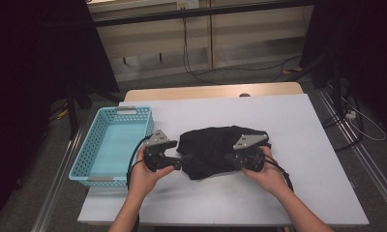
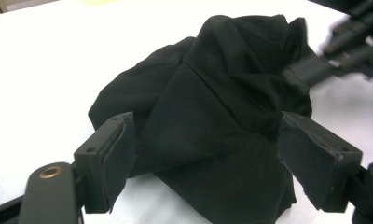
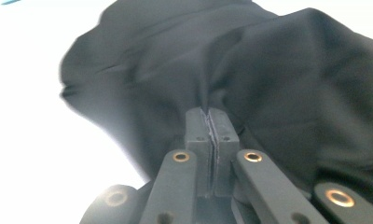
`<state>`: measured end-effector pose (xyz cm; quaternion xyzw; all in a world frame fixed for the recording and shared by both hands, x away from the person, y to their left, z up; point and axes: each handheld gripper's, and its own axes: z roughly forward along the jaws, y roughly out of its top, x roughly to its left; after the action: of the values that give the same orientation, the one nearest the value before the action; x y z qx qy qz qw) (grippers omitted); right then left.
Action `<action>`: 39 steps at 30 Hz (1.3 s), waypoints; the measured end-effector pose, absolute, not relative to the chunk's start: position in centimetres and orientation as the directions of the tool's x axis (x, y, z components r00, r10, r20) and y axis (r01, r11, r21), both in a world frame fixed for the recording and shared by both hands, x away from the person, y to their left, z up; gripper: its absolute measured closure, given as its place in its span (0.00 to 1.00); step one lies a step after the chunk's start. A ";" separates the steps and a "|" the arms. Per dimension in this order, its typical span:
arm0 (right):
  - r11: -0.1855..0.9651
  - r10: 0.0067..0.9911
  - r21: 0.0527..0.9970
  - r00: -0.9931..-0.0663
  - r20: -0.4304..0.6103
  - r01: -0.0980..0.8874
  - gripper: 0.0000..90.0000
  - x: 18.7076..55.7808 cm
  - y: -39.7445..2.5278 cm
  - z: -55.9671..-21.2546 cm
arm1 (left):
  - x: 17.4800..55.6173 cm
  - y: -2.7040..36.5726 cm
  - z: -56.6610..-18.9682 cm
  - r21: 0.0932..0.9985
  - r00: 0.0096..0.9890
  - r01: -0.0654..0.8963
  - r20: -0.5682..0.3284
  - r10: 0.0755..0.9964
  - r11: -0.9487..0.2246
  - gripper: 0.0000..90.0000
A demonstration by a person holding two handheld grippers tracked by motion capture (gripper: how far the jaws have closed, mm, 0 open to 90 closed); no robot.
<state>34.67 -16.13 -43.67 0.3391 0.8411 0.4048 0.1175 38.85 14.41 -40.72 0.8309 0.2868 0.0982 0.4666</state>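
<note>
A: So, how many things lie on the white table [image 1: 298, 130]?

B: Two. One black cloth [image 1: 215, 147], crumpled in a heap near the middle of the table's near half, and one light blue basket [image 1: 83, 162] at the left edge, well apart from the cloth's bulk.

A: And the grippers?

B: Two as well, one in each hand. The left gripper [image 1: 179, 159] sits at the cloth's left edge; in the left gripper view its two jaws stand wide apart, with the cloth [image 2: 212, 116] bulging between them, and they clamp nothing. The right gripper [image 1: 230, 162] is at the cloth's near right side.

A: Is that one closed?

B: Yes. In the right gripper view its two jaws are pressed together, with a thin fold of the cloth [image 3: 268, 79] pinched between the pads.

A: Anything in the basket?

B: Nothing visible inside it. In the left gripper view, the other gripper [image 2: 315, 70] shows blurred beyond the heap.
</note>
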 end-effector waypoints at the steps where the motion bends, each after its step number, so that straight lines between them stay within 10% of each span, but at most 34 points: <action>1: 0.436 0.644 0.768 -0.758 0.098 0.470 0.99 34.0 -16.0 -43.7 | 38.8 14.4 -40.7 0.832 0.812 0.392 -0.112 0.573 -0.392 0.23; 5: 0.452 0.593 0.764 -0.795 0.128 0.460 0.94 32.3 -15.2 -43.5 | 39.0 14.2 -40.5 0.836 0.811 0.392 -0.117 0.573 -0.384 0.23; 9: 0.408 0.681 0.809 -0.731 0.040 0.424 0.61 32.8 -15.3 -42.5 | 39.1 14.0 -40.7 0.836 0.816 0.388 -0.115 0.567 -0.389 0.23; 16: 0.320 0.810 0.826 -0.587 0.016 0.464 0.36 35.9 -17.0 -42.7 | 39.0 14.0 -41.0 0.833 0.808 0.407 -0.135 0.574 -0.376 0.22; 21: 0.265 0.805 0.822 -0.586 0.099 0.504 0.46 37.5 -16.7 -43.9 | 39.1 14.3 -41.0 0.833 0.797 0.409 -0.128 0.591 -0.371 0.20; 27: 0.331 0.765 0.794 -0.638 0.091 0.510 0.95 37.5 -16.1 -44.6 | 39.2 14.6 -40.8 0.830 0.783 0.408 -0.104 0.613 -0.381 0.15; 39: 0.485 0.541 0.755 -0.830 0.138 0.442 0.97 32.5 -13.2 -44.0 | 39.0 15.1 -40.5 0.838 0.773 0.408 -0.106 0.625 -0.363 0.14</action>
<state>32.52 -13.23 -44.00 0.2856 0.8596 0.4194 0.0591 39.03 15.12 -40.50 0.8173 0.3159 0.1160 0.4677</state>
